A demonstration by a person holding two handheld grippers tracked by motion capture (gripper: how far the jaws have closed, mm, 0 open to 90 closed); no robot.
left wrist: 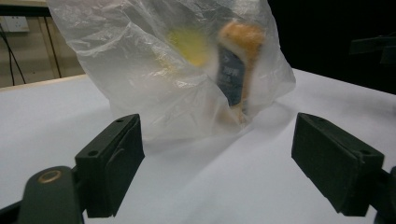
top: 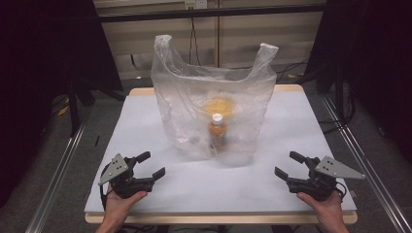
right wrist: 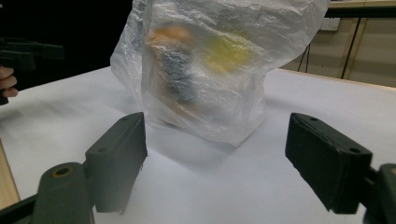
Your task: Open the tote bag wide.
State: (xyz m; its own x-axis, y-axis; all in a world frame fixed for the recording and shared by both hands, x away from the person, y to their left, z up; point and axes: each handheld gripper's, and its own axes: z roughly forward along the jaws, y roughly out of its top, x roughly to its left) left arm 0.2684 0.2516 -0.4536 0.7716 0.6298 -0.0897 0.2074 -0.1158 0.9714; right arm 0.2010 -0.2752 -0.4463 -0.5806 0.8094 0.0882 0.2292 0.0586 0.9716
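Note:
A clear plastic bag [top: 214, 104] stands upright mid-table with both handles raised. Inside it stands an orange bottle [top: 217, 132] with a white cap, and a yellow round thing [top: 218, 105] lies behind it. The same bag [left wrist: 177, 65] with the bottle [left wrist: 236, 70] fills the upper part of the left gripper view, and the bag [right wrist: 210, 65] looms ahead in the right gripper view. My left gripper [top: 150, 165] rests near the front left of the table, open and empty. At the front right my right gripper [top: 287, 164] is open too, with nothing between its jaws.
The white table top [top: 145, 126] has a wooden rim and metal rails along both sides. Dark curtains hang at left and right, with a wall, a socket and cables behind. The other hand and gripper [right wrist: 18, 58] appear at the left edge of the right gripper view.

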